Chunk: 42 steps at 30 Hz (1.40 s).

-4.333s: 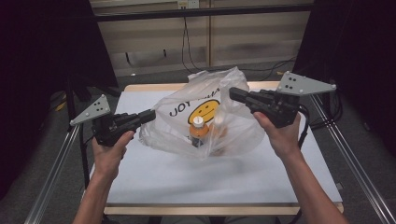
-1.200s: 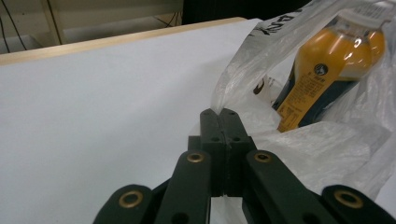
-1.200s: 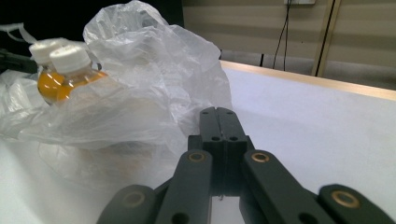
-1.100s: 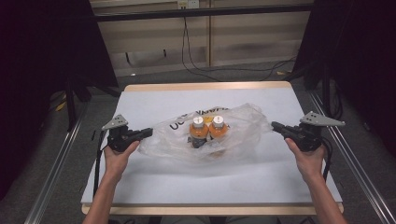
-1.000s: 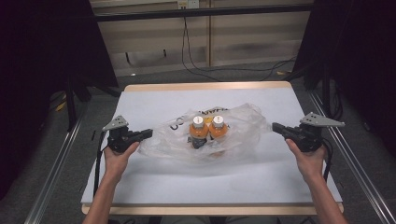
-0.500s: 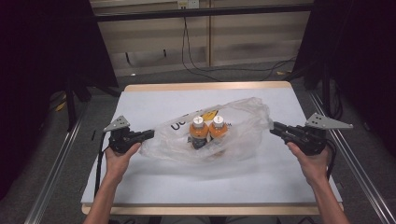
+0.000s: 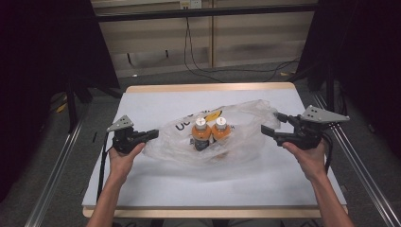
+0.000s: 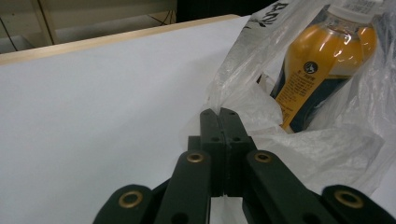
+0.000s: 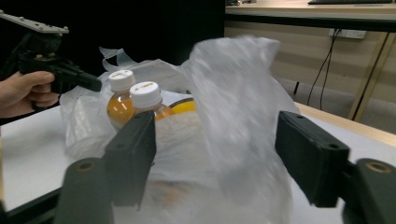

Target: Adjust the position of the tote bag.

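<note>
With the bag (image 7: 236, 130) slumped mid-table around two bottles (image 7: 210, 133), our left gripper (image 8: 218, 116) clenched on its thin edge and our right gripper (image 7: 270, 127) just released, we judge it limp, slippery, bottom-heavy: best gripped by gathered film.

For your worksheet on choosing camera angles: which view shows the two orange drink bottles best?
The high view: both bottles stand side by side, white caps up, inside the plastic bag on the table. The left gripper view shows one bottle close up with its cap cut off. The right gripper view shows both caps, partly behind blurred bag film.
</note>
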Available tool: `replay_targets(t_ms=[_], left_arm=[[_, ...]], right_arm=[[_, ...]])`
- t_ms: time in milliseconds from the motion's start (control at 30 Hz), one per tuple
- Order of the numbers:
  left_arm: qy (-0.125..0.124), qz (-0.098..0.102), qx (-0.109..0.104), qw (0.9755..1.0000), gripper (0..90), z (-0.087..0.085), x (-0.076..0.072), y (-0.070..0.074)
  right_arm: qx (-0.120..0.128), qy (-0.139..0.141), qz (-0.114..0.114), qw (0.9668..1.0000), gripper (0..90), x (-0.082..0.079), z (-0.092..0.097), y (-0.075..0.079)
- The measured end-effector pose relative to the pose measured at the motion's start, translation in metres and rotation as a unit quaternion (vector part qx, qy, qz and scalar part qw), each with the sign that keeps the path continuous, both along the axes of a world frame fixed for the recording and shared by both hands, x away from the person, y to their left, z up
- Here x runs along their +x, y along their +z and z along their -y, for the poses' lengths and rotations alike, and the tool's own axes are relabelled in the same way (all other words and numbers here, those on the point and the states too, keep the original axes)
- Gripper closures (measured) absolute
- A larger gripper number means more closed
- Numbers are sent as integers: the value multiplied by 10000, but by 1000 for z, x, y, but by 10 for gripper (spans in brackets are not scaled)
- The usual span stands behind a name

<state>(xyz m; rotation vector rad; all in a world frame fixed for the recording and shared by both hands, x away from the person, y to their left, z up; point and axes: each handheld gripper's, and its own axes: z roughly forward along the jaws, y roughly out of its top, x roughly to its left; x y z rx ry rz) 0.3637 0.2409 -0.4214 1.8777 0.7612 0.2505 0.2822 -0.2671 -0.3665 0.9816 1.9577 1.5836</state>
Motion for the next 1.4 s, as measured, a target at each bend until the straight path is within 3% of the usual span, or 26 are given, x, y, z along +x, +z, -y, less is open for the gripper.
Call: replay_targets(t_ms=[133, 233, 267, 300, 400, 500, 567, 833, 1067, 1133, 1233, 1400], left_arm=[[-22, 49, 102, 9999, 900, 4, 2, 2], [-123, 74, 157, 9998, 900, 8, 4, 6], [-123, 74, 157, 9998, 900, 8, 4, 6], [-134, 96, 262, 9995, 900, 8, 7, 6], [-117, 98, 362, 9992, 900, 9, 9, 4], [-82, 47, 780, 9969, 900, 14, 13, -4], [-126, 25, 938, 9955, 900, 17, 14, -8], [-196, -218, 1114, 9933, 900, 20, 19, -20], [-266, -405, 1456, 9882, 900, 19, 20, -35], [-270, -475, 1394, 9887, 900, 17, 19, -36], [-294, -519, 1481, 9872, 900, 17, 18, -39], [-364, -650, 1488, 9861, 900, 19, 20, -49]], right_arm=[[71, -52, -65, 9999, 466, 14, -2, 3], [192, -75, -196, 9996, 736, 24, 1, 2], [192, -75, -196, 9996, 736, 24, 1, 2], [243, -122, -282, 9992, 857, 29, 4, -1], [253, -295, -390, 9985, 885, 33, 9, -5], [140, -533, -629, 9965, 893, 38, 17, -14], [38, -600, -809, 9949, 894, 42, 21, -23], [-315, -643, -1307, 9888, 896, 43, 27, -56], [-639, -564, -1721, 9814, 897, 38, 22, -79], [-670, -523, -1793, 9801, 897, 39, 20, -83], [-629, -512, -1887, 9787, 897, 39, 20, -90], [-877, -524, -2076, 9729, 897, 41, 20, -103]])
